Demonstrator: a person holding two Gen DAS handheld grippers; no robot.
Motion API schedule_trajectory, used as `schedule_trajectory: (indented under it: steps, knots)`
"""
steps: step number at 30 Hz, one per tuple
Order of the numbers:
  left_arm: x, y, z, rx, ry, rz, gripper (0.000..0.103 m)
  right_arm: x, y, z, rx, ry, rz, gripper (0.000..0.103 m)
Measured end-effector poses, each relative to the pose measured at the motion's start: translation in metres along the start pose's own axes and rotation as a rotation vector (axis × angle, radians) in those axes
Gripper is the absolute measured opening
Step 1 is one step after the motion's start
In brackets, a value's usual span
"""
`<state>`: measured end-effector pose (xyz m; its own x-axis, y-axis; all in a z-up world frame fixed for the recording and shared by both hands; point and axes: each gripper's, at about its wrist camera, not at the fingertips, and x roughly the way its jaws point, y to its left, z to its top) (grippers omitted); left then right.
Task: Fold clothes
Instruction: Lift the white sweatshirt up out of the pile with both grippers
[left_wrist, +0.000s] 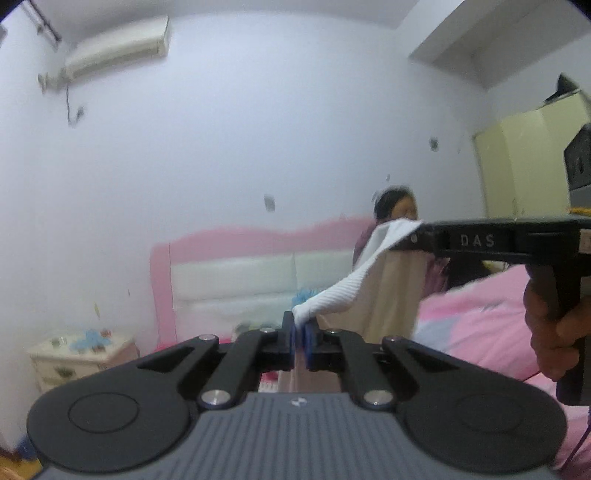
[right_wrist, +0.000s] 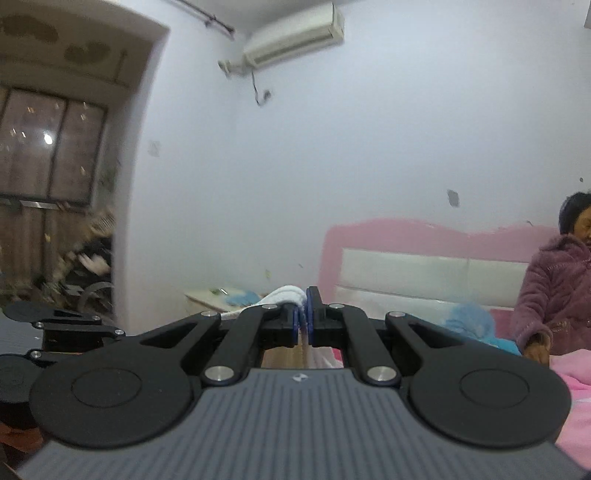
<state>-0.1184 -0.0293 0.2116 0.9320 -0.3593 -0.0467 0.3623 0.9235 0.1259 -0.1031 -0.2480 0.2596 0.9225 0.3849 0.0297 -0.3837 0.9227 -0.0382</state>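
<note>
Pale bare walls close the bedroom in, with a cream wall-mounted air conditioner (left_wrist: 118, 46) up high and a pink bed with a white padded headboard (left_wrist: 236, 280) below it. Held up between the two tools is a white ribbed-edge garment (left_wrist: 343, 291), its cream body hanging down over the pink bedding (left_wrist: 480, 317). One corner is pinched tight in the left gripper (left_wrist: 300, 332); the other is clamped in the right gripper (right_wrist: 303, 319), where the cloth bunches over the blue pads (right_wrist: 295, 321). A person in a fuzzy purple coat (right_wrist: 554, 295) sits on the bed beyond
</note>
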Motion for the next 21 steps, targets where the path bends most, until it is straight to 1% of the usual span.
schedule_trajectory:
  steps: [4,7,10,13,15,17,19,21]
  knots:
    - [-0.078,-0.012,0.038,-0.004,-0.084,-0.038,0.005,-0.058,0.019,0.042,0.081,-0.038,0.051,0.003]
    - [-0.127,-0.017,0.068,-0.018,-0.151,-0.068,0.005,-0.098,0.029,0.07,0.143,-0.074,0.099,0.003]
    - [-0.158,-0.017,0.093,-0.011,-0.212,-0.079,0.006,-0.129,0.038,0.094,0.178,-0.11,0.143,0.003]
    - [-0.164,-0.018,0.103,-0.004,-0.217,-0.066,0.006,-0.144,0.045,0.11,0.201,-0.135,0.176,0.003]
    - [-0.16,-0.017,0.1,-0.003,-0.205,-0.062,0.006,-0.141,0.047,0.106,0.213,-0.139,0.175,0.003]
    - [-0.152,-0.016,0.09,0.0,-0.177,-0.056,0.006,-0.132,0.048,0.09,0.244,-0.124,0.175,0.003]
    - [-0.136,-0.015,0.075,-0.005,-0.097,-0.033,0.006,-0.119,0.048,0.065,0.282,-0.091,0.155,0.003]
    - [-0.12,-0.015,0.059,-0.011,-0.017,-0.01,0.006,-0.099,0.045,0.03,0.335,-0.039,0.123,0.003]
